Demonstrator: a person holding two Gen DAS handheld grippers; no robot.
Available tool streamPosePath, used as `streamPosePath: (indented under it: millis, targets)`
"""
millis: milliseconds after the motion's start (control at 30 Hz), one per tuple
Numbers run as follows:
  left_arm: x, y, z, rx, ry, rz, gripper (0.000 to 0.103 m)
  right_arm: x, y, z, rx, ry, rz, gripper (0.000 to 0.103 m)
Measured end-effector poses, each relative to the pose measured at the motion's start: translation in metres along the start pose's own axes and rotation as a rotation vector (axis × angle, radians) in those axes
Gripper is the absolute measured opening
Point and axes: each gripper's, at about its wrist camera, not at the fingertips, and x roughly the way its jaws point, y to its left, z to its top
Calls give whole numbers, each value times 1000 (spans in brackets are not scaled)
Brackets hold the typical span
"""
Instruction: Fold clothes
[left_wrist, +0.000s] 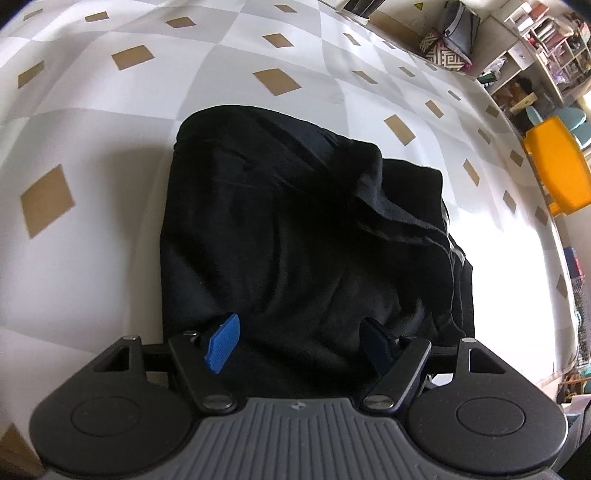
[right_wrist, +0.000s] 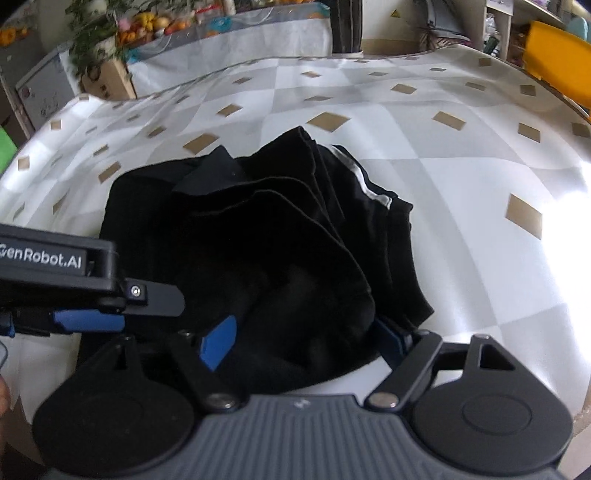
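A black garment lies in a loose folded pile on a table covered by a white-and-grey checked cloth with tan diamonds. My left gripper hangs over the pile's near edge, jaws wide, black fabric lying between the blue pads. In the right wrist view the same garment shows stacked folds and a white stripe. My right gripper straddles its near right corner, jaws wide; the cloth drapes over the right finger. One of the left gripper's fingers reaches in from the left beside it.
A yellow plastic seat stands past the table's right edge, with shelves and a patterned bag behind. Beyond the far edge are plants and fruit, a cardboard box and a dark post. Glare whitens the tablecloth on the right.
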Motion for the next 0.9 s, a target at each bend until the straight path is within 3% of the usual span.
streamPosePath:
  millis: [133, 400, 667, 767, 900]
  targets:
    - [-3, 6, 1, 2, 12, 27, 73, -1, 11, 4, 11, 55, 7, 80]
    - [-6, 8, 8, 28, 69, 43, 73, -18, 1, 16, 12, 80, 62, 79]
    - [-32, 10, 12, 40, -30, 47, 74, -33, 11, 61, -297, 117, 141, 77]
    - [-29, 9, 10, 47, -31, 68, 74, -36, 20, 69, -433, 89, 135, 77]
    - [-23, 8, 8, 39, -19, 70, 74, -26, 28, 74, -522, 100, 135, 74]
